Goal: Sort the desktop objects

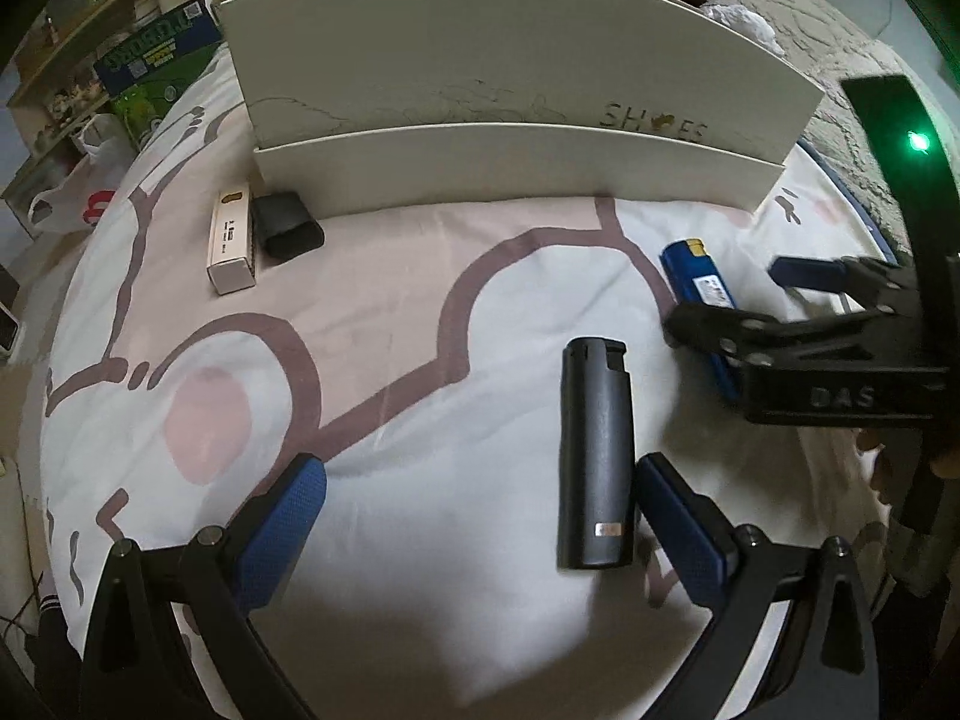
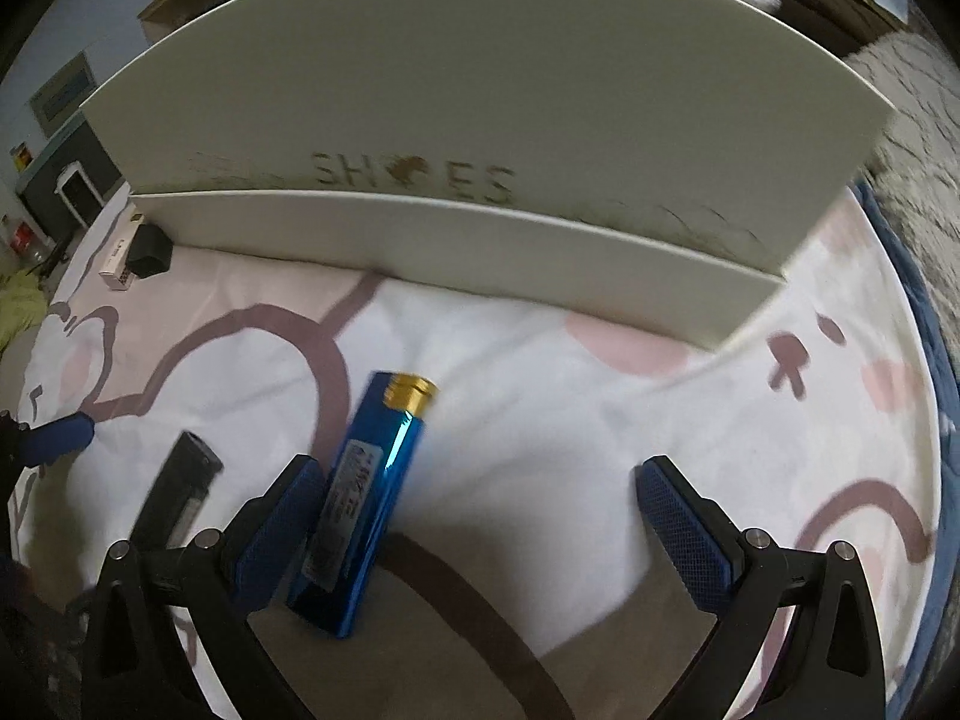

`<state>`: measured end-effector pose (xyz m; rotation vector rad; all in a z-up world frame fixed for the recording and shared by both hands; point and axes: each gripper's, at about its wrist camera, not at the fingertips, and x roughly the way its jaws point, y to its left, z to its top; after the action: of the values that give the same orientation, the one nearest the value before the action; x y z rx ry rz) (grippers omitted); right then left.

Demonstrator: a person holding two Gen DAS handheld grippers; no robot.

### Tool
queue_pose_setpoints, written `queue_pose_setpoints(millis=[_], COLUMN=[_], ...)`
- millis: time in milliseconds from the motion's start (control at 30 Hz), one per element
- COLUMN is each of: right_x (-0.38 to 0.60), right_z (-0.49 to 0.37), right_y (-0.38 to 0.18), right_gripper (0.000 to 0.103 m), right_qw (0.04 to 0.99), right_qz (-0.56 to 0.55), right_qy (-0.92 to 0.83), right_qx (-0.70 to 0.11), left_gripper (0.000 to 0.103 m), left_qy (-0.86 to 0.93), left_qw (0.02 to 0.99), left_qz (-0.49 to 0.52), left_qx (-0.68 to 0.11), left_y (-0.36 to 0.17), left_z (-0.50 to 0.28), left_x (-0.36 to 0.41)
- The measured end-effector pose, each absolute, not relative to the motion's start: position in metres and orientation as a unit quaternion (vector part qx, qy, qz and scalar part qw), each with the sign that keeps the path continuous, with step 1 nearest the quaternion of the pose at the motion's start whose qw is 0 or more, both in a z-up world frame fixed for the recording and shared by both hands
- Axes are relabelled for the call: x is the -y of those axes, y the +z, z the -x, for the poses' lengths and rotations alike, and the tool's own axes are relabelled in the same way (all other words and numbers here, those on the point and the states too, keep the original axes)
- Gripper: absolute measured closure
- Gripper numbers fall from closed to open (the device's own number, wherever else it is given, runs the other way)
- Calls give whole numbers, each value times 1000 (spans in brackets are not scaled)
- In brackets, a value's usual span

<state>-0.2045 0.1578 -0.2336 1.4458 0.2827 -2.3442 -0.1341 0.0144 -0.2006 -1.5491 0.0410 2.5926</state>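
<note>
A black lighter (image 1: 595,459) lies on the patterned cloth, close inside the right finger of my open left gripper (image 1: 480,516). A shiny blue lighter (image 2: 360,498) with a gold cap lies between the fingers of my open right gripper (image 2: 480,516), against the left finger. In the left wrist view the blue lighter (image 1: 699,288) is at the right, partly under the right gripper (image 1: 756,306). The black lighter (image 2: 177,495) also shows at the left of the right wrist view. A white shoebox (image 1: 516,138) stands open at the back.
A small white carton (image 1: 231,243) and a black case (image 1: 287,225) lie by the shoebox's left corner. Off the table at the left are a green box (image 1: 156,54), shelves and a plastic bag (image 1: 84,180). A grey rug (image 1: 840,54) lies beyond the right edge.
</note>
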Motion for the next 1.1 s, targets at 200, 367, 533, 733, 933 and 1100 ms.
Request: queue_pose_setpoints(millis=[200, 367, 533, 733, 933, 1100], right_x=[-174, -179, -195, -215, -220, -228], right_z=[203, 203, 202, 203, 192, 184], right_y=[-233, -236, -239, -236, -225, -220], right_gripper=[0, 0, 0, 0, 31, 60], right_qw=[167, 157, 144, 142, 173, 198], right_qz=[-519, -514, -498, -493, -463, -454], right_qy=[-833, -838, -851, -854, -859, -854], right_qx=[-88, -91, -83, -86, -133, -160], left_gripper=[0, 0, 0, 4, 31, 61], left_qy=[869, 878, 877, 882, 892, 896], left_qw=[48, 26, 25, 23, 13, 19], left_qz=[493, 479, 481, 470, 453, 443], left_qx=[-3, -13, -2, 2, 2, -19], left_y=[-203, -206, -210, -212, -209, -206], left_z=[136, 135, 128, 123, 120, 119], left_x=[-14, -15, -14, -9, -2, -6])
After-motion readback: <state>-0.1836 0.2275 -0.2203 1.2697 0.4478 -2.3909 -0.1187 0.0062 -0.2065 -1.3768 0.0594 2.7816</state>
